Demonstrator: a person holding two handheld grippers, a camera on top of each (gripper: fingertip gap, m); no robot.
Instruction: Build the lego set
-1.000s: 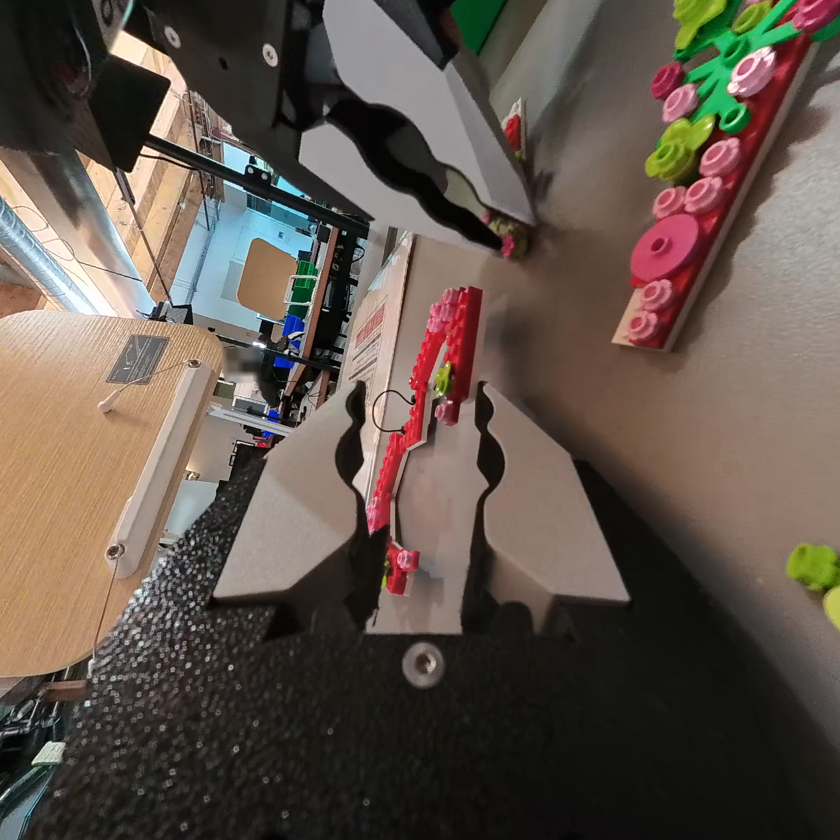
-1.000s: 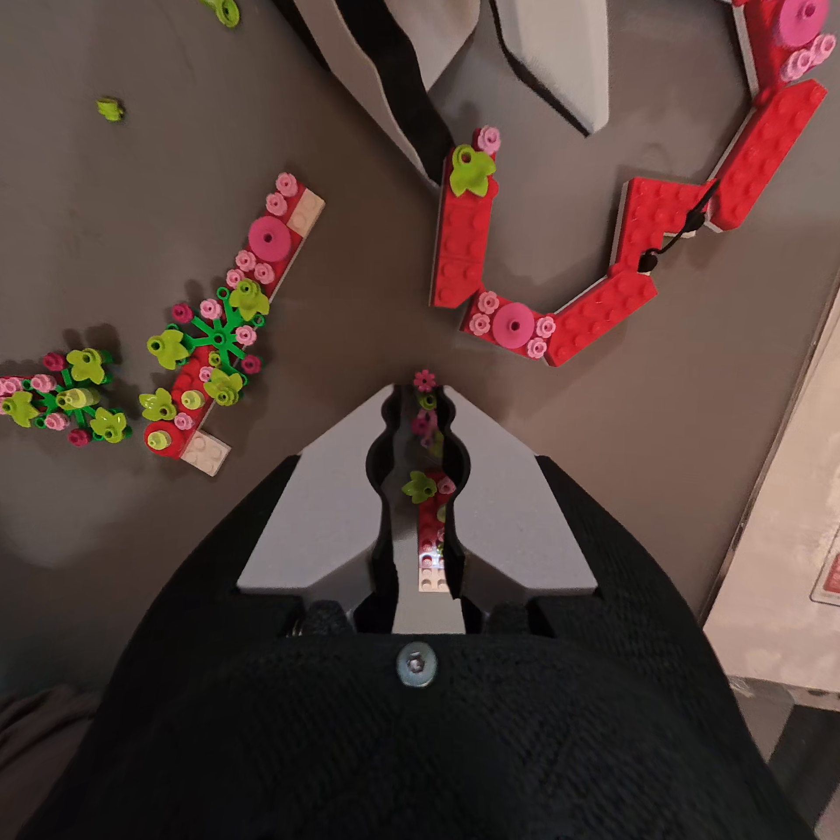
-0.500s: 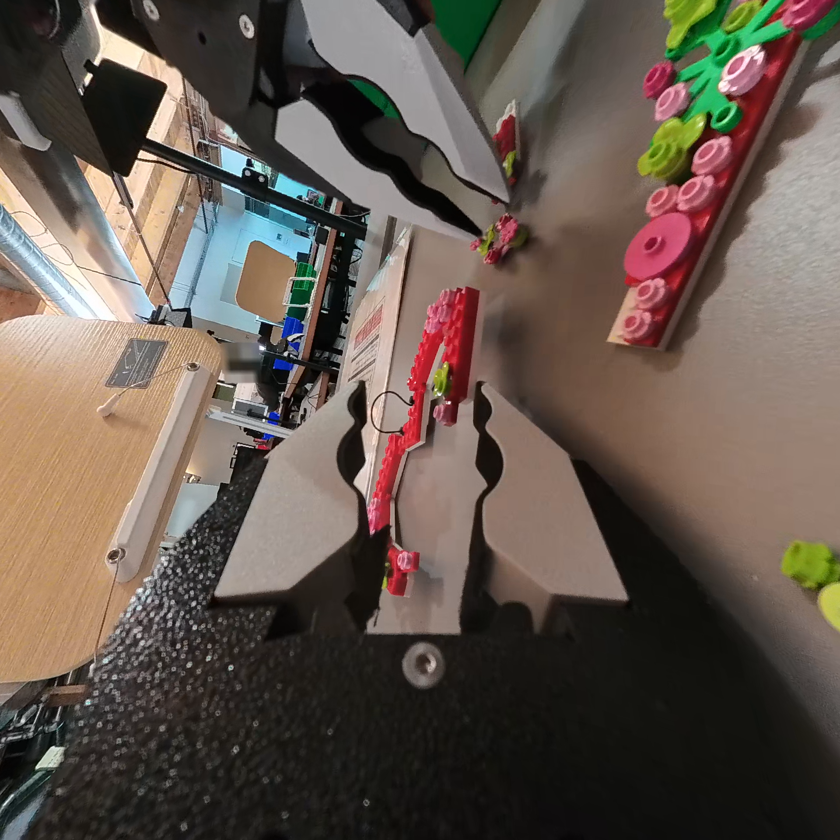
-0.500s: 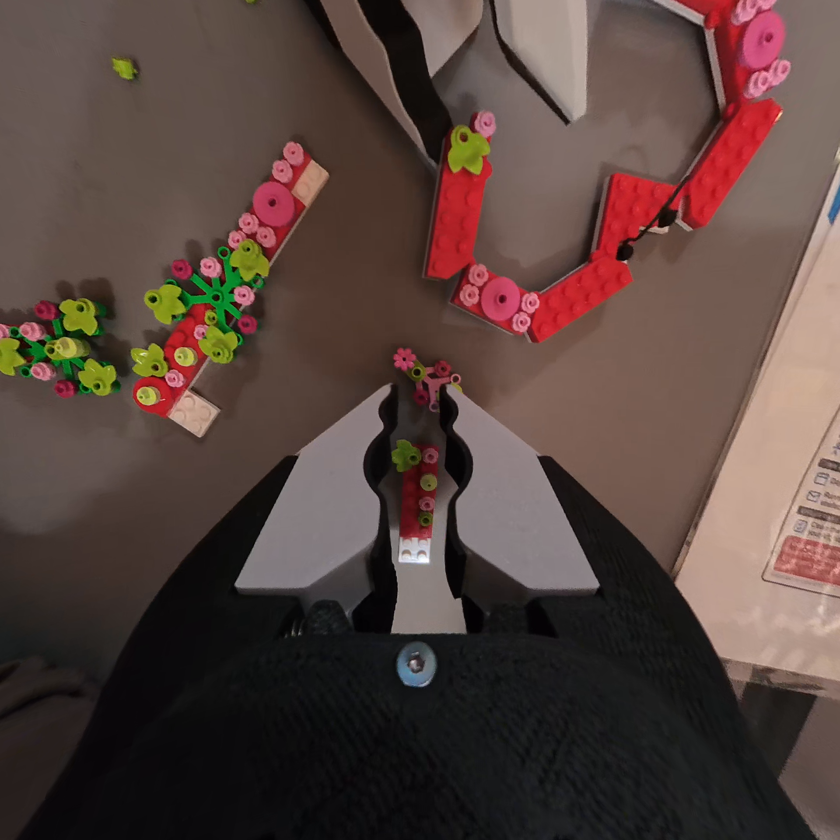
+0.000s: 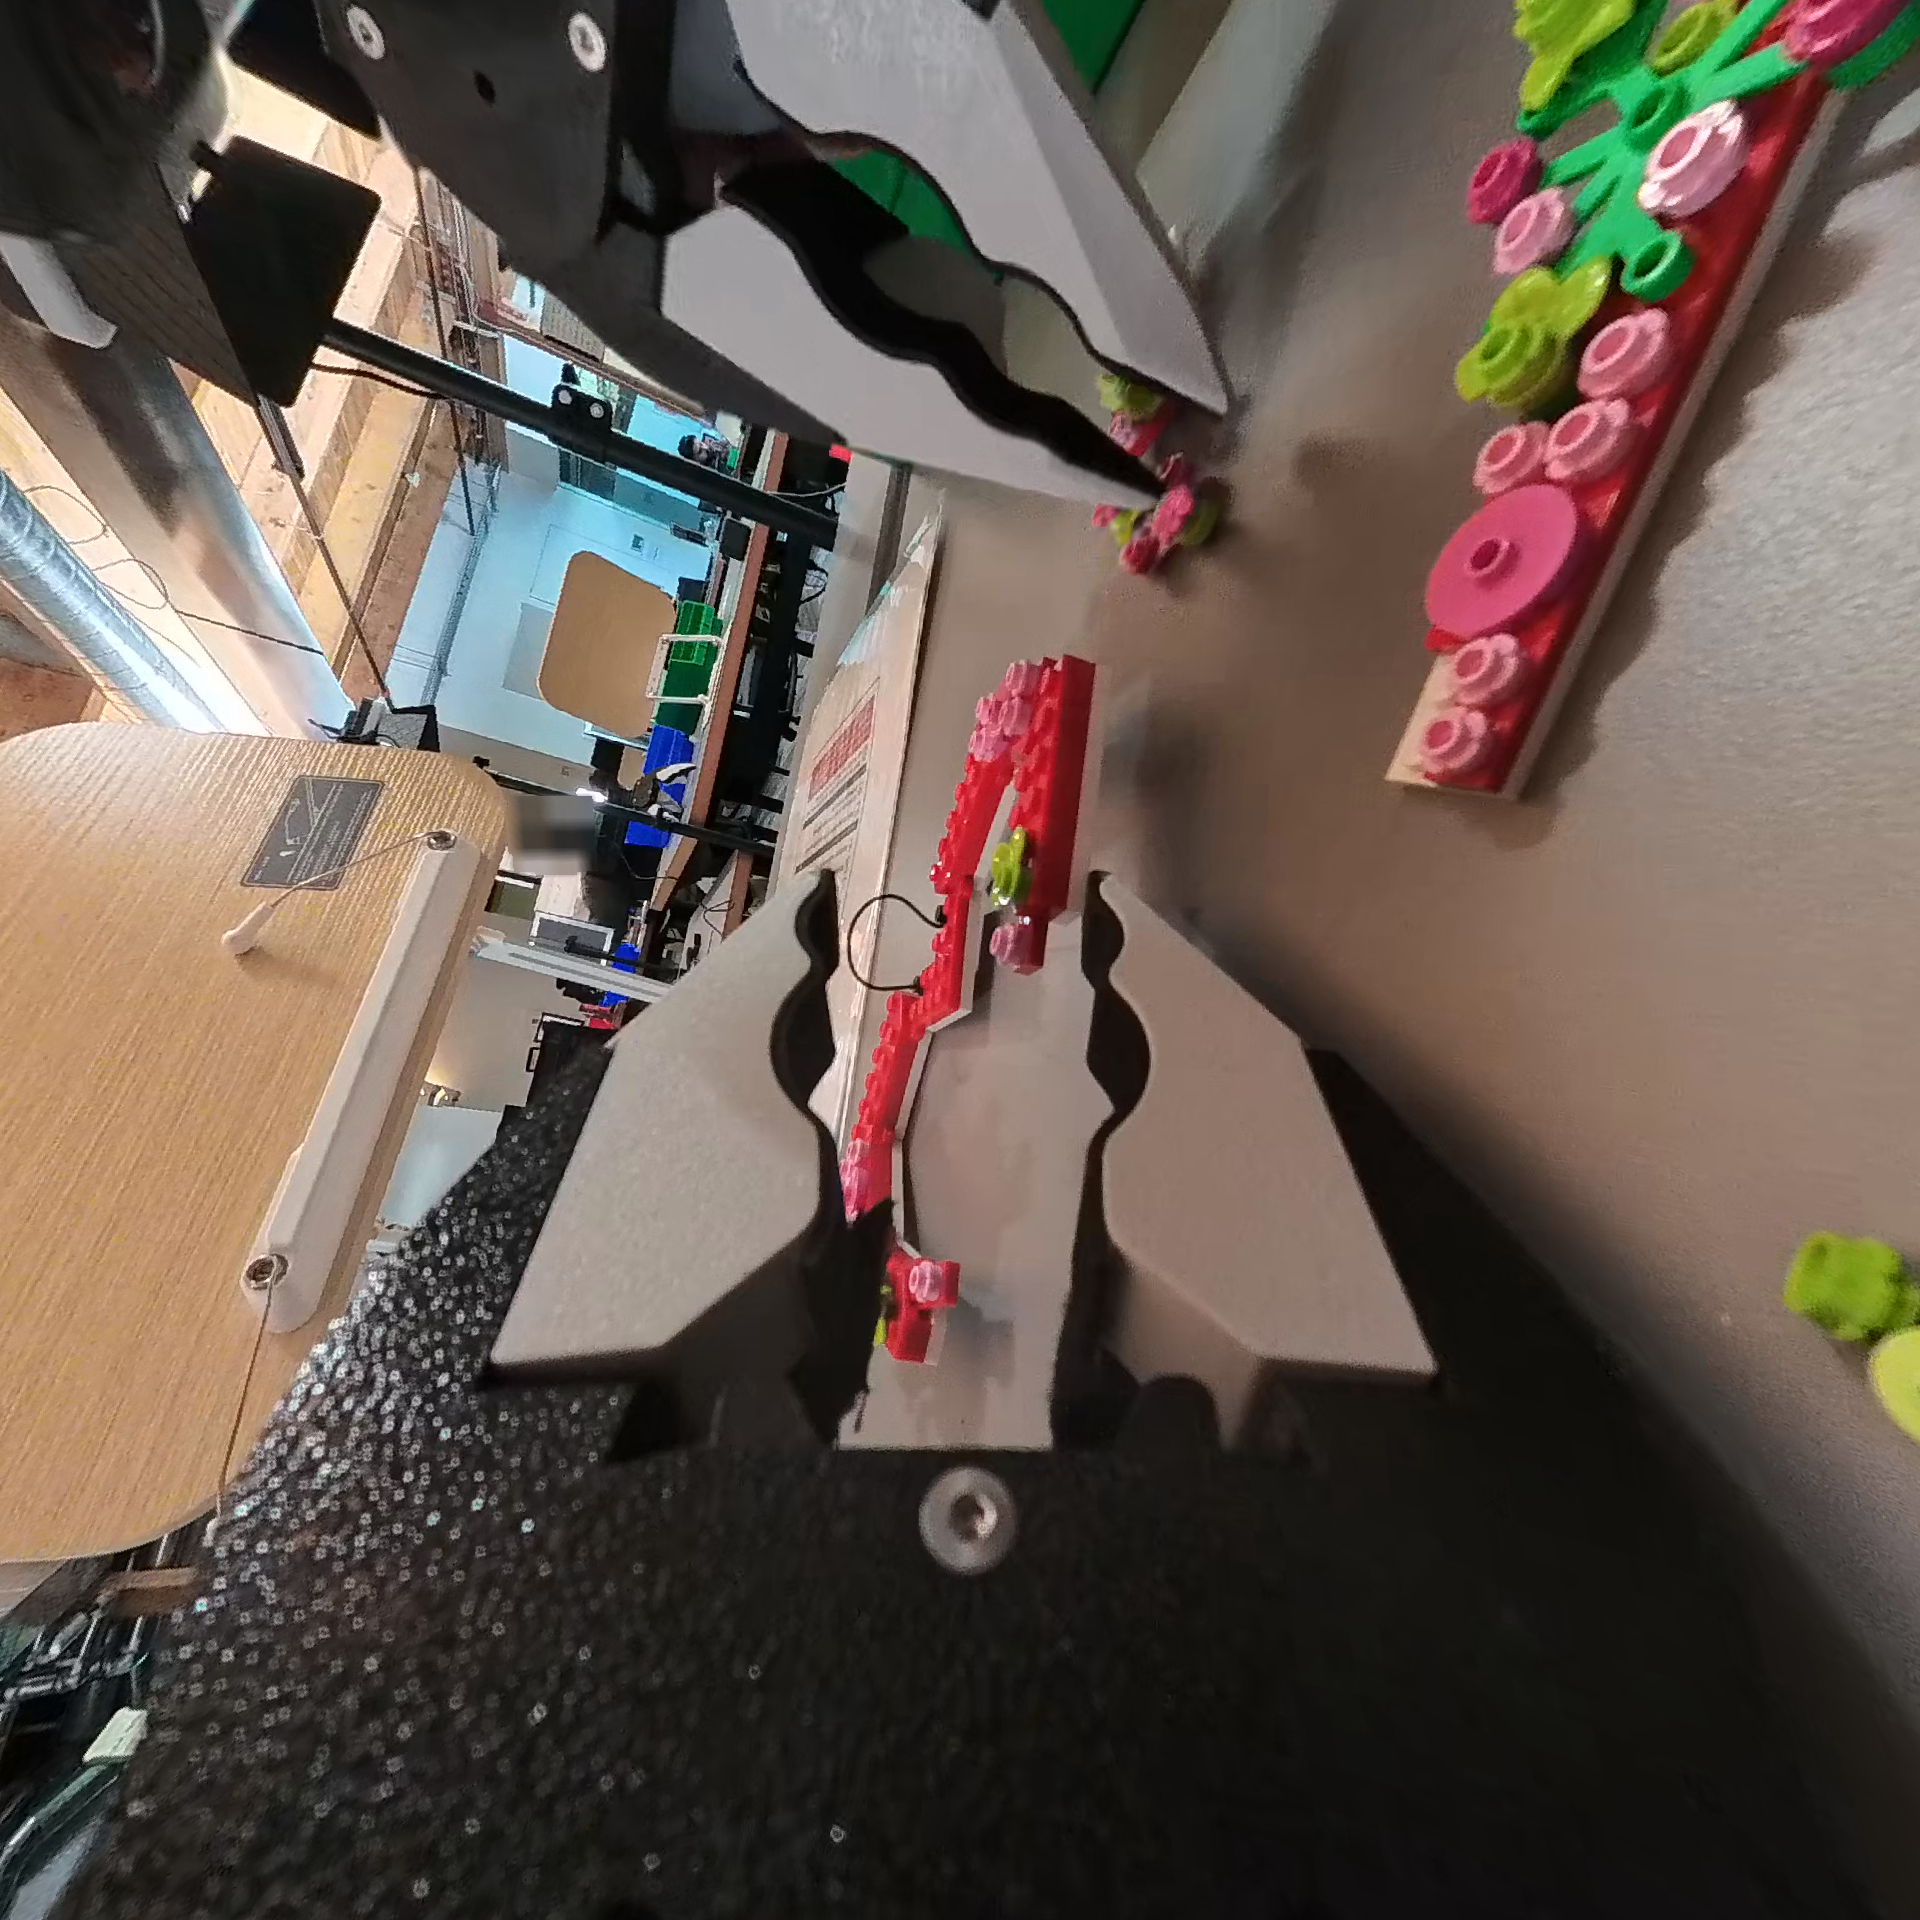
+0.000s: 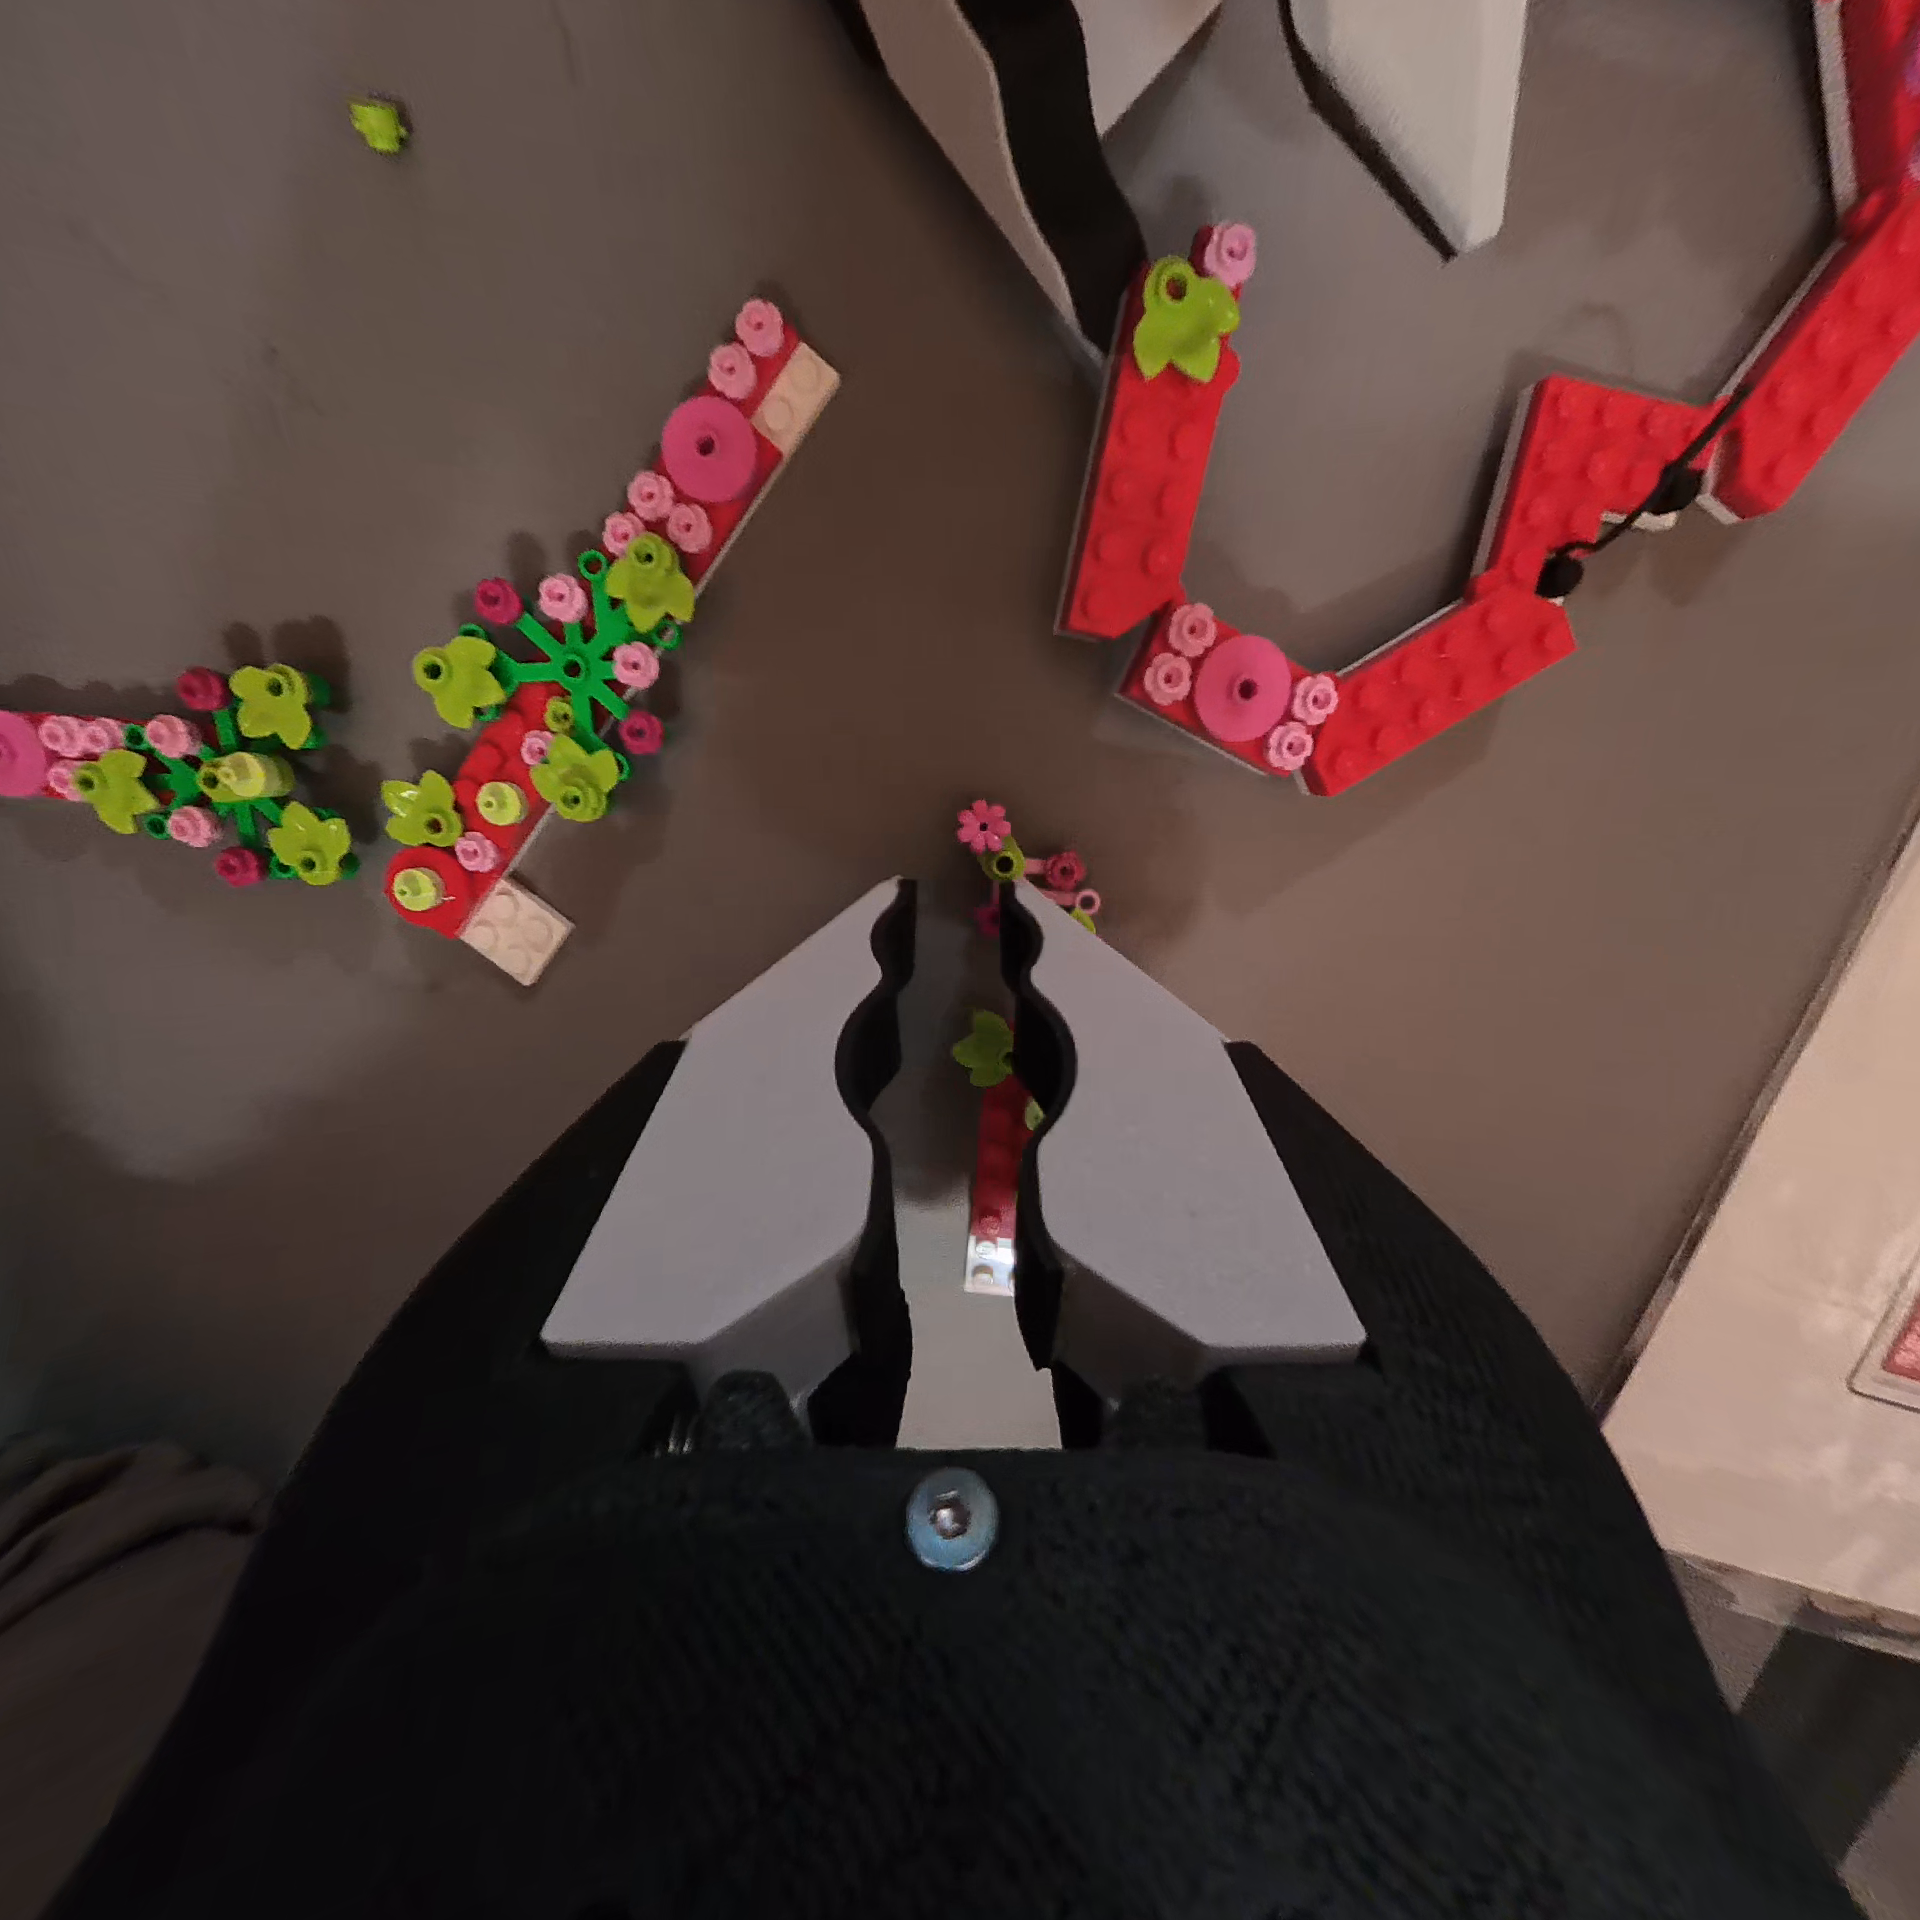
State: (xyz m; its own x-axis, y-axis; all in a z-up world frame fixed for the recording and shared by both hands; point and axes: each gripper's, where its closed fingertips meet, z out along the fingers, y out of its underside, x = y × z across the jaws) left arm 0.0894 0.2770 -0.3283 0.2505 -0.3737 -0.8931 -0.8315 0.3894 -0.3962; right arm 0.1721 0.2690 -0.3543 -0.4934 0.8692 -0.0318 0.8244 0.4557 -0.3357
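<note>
- Right gripper (image 6: 956, 894): jaws narrow with a gap between them, tips low over the grey surface (image 6: 260, 312); nothing clamped. A small flower sprig (image 6: 1003, 862) lies at the tips, touching the right fingertip.
- A short red strip with a lime leaf (image 6: 992, 1132) shows through the gap, lying on the surface against the right finger.
- Left gripper (image 5: 961, 883): jaws wide, empty, straddling one end of the red zigzag chain (image 6: 1455, 665).
- The chain lies flat; a black cord (image 6: 1621, 520) links two of its segments.
- Two decorated red strips (image 6: 582, 644) lie well apart from the chain.
</note>
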